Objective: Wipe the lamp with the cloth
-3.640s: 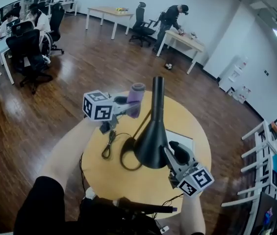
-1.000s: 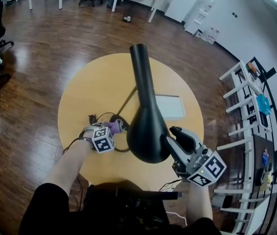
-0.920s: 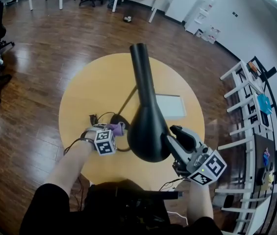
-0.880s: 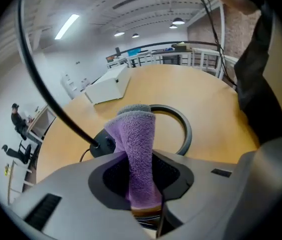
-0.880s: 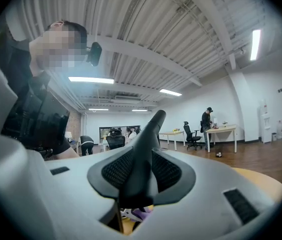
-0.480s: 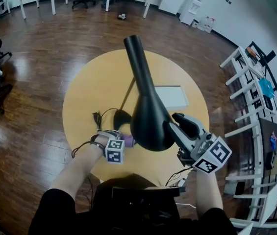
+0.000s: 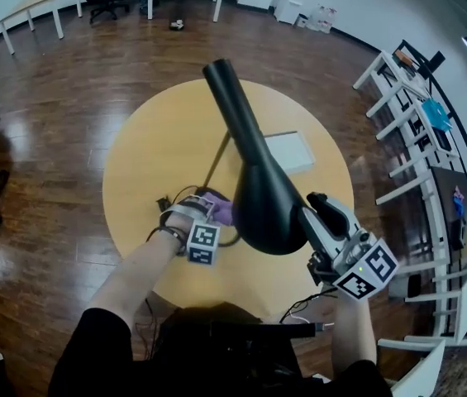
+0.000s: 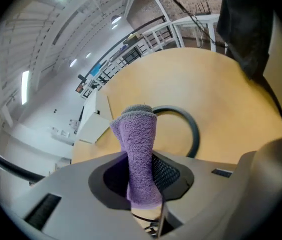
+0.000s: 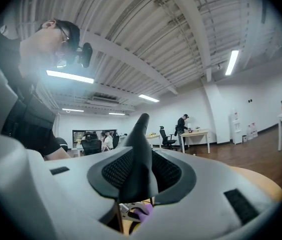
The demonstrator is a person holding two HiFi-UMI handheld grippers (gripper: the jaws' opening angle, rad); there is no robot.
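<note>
Purple cloth (image 7: 221,212) stands folded between the jaws of the left gripper (image 7: 213,213), which are clenched on it. That gripper is low over the round wooden table (image 7: 150,131), pointing down toward the lamp (image 7: 258,188), with the cloth tucked under the edge of the shade (image 7: 266,213). In the left gripper view the cloth (image 8: 140,154) rises past the pads of the left gripper (image 8: 141,181), its tip grey-edged. Just beyond it the dark ring base (image 8: 194,134) lies flat on the tabletop (image 8: 230,94).

The black shade hangs tilted above the table, its narrow neck pointing up and away and its wide end near the person. The right gripper (image 7: 307,220) is grasping that wide end by the rim. In the right gripper view the lamp (image 9: 140,149) stands edge-on between the mesh pads of the right gripper (image 9: 141,176), pinched from both sides. A bit of cloth (image 9: 141,213) shows below.

A thin stem (image 7: 216,162) slants down from under the neck toward the base. A dark cable (image 7: 167,207) curls on the table by the left wrist. A flat white pad (image 7: 289,150) lies just beyond the shade. White racks (image 7: 407,122) stand on the wood floor to the right.
</note>
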